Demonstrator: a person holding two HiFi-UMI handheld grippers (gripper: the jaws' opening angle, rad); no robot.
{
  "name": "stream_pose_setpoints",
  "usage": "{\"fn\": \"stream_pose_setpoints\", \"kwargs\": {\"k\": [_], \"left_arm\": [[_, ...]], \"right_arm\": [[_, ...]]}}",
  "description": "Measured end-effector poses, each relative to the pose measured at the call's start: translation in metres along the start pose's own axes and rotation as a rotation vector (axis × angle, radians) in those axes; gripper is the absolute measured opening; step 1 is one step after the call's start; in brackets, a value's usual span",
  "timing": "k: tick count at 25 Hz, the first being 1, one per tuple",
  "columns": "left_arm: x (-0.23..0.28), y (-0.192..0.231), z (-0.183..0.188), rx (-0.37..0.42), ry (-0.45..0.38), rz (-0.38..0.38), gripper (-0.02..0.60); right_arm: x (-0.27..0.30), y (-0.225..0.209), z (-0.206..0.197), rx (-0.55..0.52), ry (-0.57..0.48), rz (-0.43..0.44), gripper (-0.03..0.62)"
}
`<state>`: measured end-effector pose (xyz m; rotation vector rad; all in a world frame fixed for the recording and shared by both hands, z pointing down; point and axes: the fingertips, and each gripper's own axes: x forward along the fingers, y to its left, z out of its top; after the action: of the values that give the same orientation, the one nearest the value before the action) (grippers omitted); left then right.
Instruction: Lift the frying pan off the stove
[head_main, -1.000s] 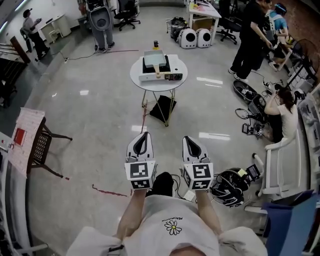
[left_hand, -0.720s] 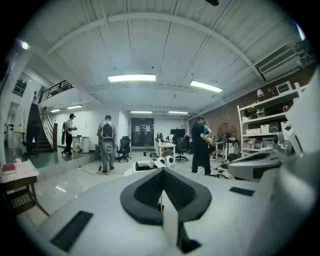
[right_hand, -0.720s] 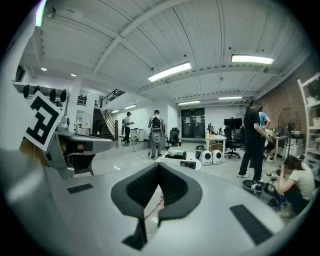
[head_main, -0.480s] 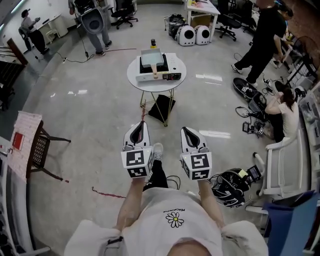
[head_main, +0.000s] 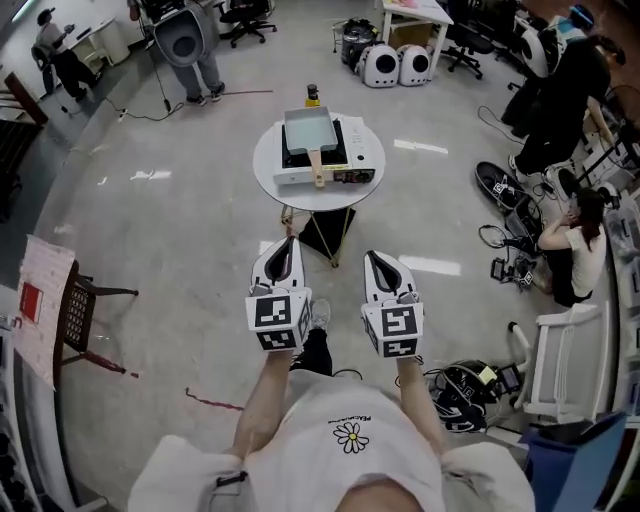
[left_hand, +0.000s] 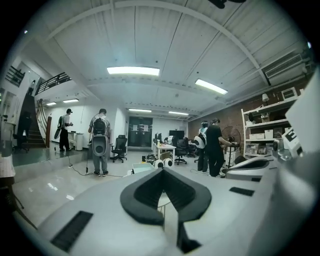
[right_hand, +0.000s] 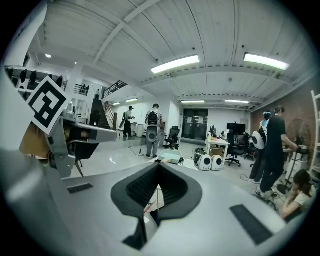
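Observation:
A rectangular grey frying pan (head_main: 308, 130) with a wooden handle (head_main: 318, 172) sits on a white portable stove (head_main: 300, 176) on a round white table (head_main: 266, 152), well ahead of me across the floor. My left gripper (head_main: 289, 243) and right gripper (head_main: 372, 257) are held side by side at waist height, both shut with nothing between the jaws, far short of the table. The pan shows small beyond the left gripper's tips (left_hand: 162, 170) as a pale box (left_hand: 141, 168). It appears again past the right gripper's tips (right_hand: 159, 165), as a pale box (right_hand: 170, 158).
A black bag (head_main: 325, 230) lies under the table. A dark chair (head_main: 80, 312) stands at the left. A white bench (head_main: 555, 350), black gear (head_main: 462, 385) and cables lie at the right. People stand and sit at the back and right.
The table with the stove and pan has come nearer and lower in the head view as the person walks forward. Both grippers stay shut, side by side.

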<state>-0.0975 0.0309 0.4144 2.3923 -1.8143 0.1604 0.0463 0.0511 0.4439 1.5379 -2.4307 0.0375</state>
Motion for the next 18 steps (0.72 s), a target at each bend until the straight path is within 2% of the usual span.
{"fn": "stream_pose_setpoints", "kwargs": {"k": [5, 11, 18], "left_arm": [[0.071, 0.038, 0.023, -0.026, -0.009, -0.022, 0.0], [0.147, 0.077, 0.033, -0.034, 0.008, -0.043, 0.0], [0.195, 0.101, 0.018, -0.052, 0.072, -0.016, 0.0]], "right_arm": [[0.08, -0.024, 0.028, 0.002, 0.014, -0.009, 0.002], [0.164, -0.049, 0.043, 0.004, 0.037, -0.031, 0.002], [0.221, -0.061, 0.046, 0.008, 0.053, -0.018, 0.002]]}}
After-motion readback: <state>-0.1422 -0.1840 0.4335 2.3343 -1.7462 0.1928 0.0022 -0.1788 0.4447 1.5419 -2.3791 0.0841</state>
